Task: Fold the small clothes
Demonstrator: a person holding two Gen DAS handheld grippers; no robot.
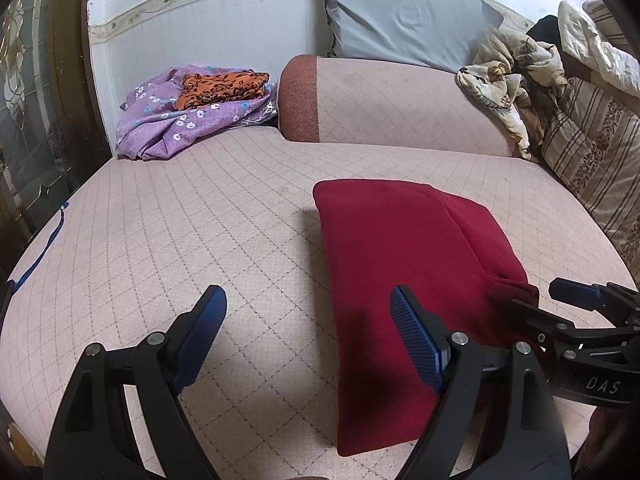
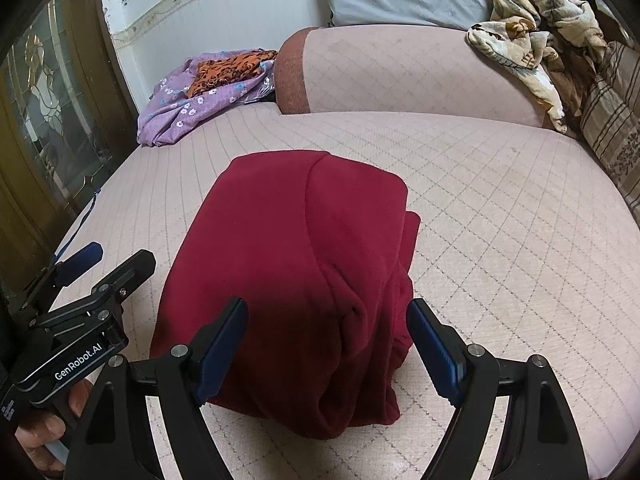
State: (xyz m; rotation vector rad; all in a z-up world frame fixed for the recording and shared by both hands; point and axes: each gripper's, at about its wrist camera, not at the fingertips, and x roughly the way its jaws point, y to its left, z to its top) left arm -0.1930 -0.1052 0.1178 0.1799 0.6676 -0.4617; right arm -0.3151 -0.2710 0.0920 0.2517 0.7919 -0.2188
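A: Where does the red garment (image 2: 296, 280) lie?

B: It lies folded into a thick bundle on the mattress (image 2: 500, 240), which has a pale pink cover with a grid of stitched lines. The right wrist view shows it straight ahead, between the two blue pads of the right gripper (image 2: 327, 344). Its right edge is bunched into several layers there.

A: Does the left wrist view show the same?

B: Not quite. In that view the red garment (image 1: 404, 280) sits to the right of center, and the left gripper (image 1: 308, 328) hangs mostly over bare mattress (image 1: 180, 220). Only its right finger (image 1: 416, 344) is over the cloth.

A: How do the jaws stand?

B: Both pairs stand wide apart and hold nothing. The left view also catches the right gripper (image 1: 560, 296) from the side at the near right corner of the bundle; whether a finger touches the cloth there one cannot tell.

A: What else does one view add?

B: The right view shows the left gripper (image 2: 108, 262) from the side, with the person's hand (image 2: 48, 428) under it. Both views show the purple flowered cloth (image 1: 176, 116) with an orange patterned piece (image 1: 220, 90) on it by the wall, the bolster (image 1: 392, 104), the grey pillow (image 1: 404, 20) and a crumpled beige cloth (image 1: 508, 76) at the back.
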